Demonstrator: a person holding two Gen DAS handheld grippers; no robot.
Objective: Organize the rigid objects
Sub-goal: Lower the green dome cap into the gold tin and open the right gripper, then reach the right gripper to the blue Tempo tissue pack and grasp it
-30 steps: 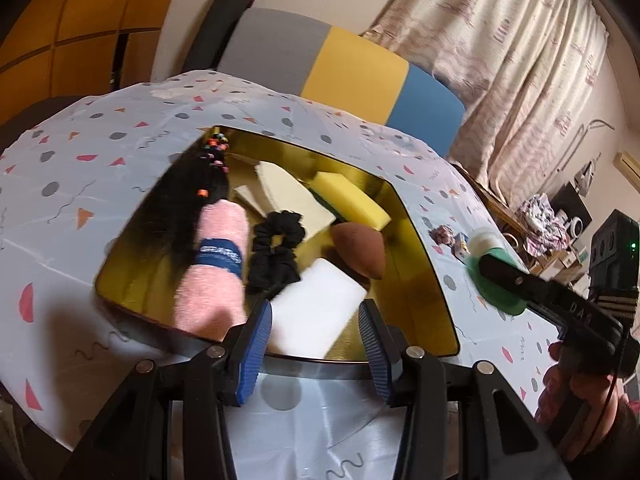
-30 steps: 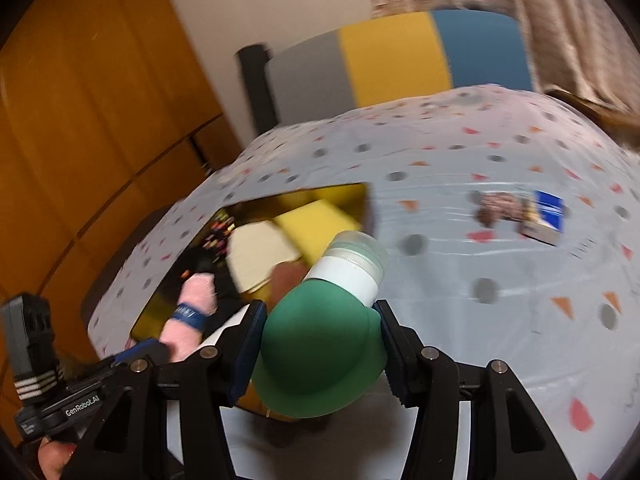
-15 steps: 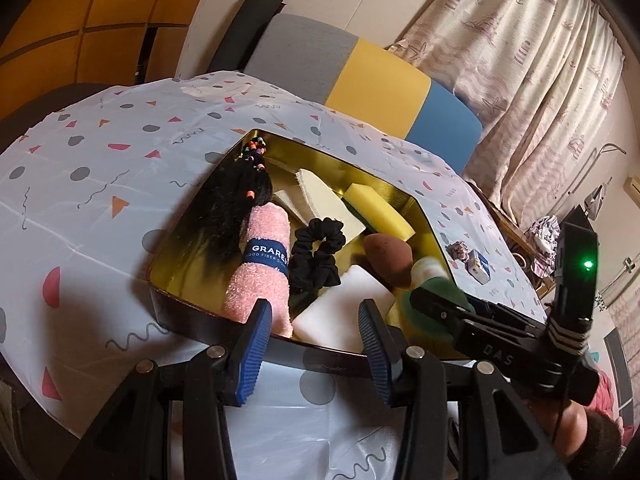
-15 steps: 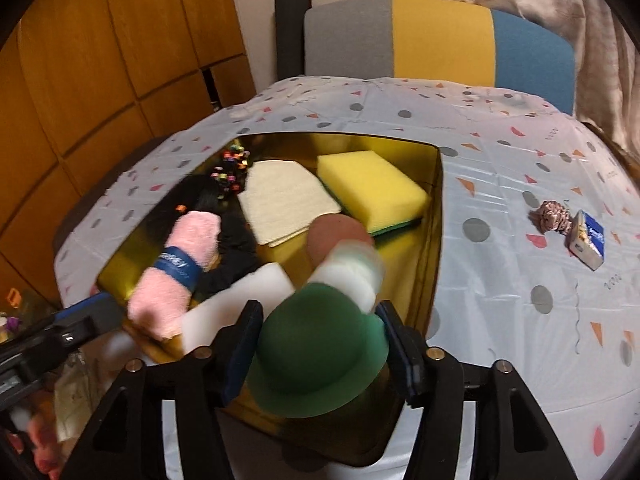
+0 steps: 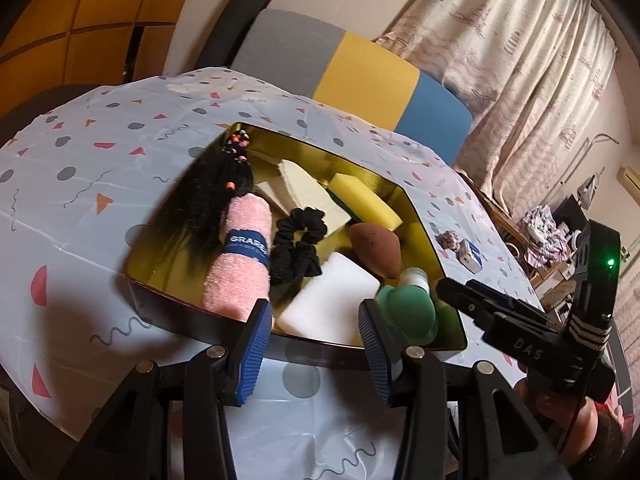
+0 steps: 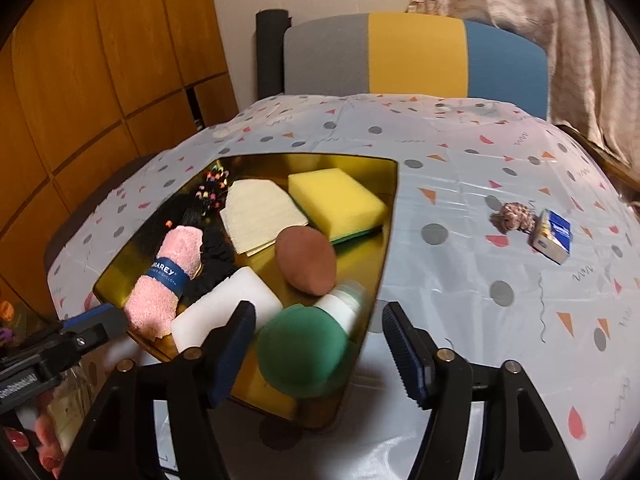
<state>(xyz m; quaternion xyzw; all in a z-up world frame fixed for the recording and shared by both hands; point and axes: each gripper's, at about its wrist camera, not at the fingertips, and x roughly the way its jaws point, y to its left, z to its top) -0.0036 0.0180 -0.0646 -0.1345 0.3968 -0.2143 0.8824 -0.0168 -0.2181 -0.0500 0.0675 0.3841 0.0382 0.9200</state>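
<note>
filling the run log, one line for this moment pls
right tongs: open | green-capped bottle: released in gold tray | left tongs: open, empty

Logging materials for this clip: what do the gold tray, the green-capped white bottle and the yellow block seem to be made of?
Gold tray: likely metal, with a glossy, mirror-like inside that reflects its contents. Green-capped white bottle: probably plastic, with a smooth matte domed cap; motion blur leaves this open. It lies in the tray, between the open right gripper. Yellow block: foam sponge, with a porous matte face and a green scouring layer beneath.
</note>
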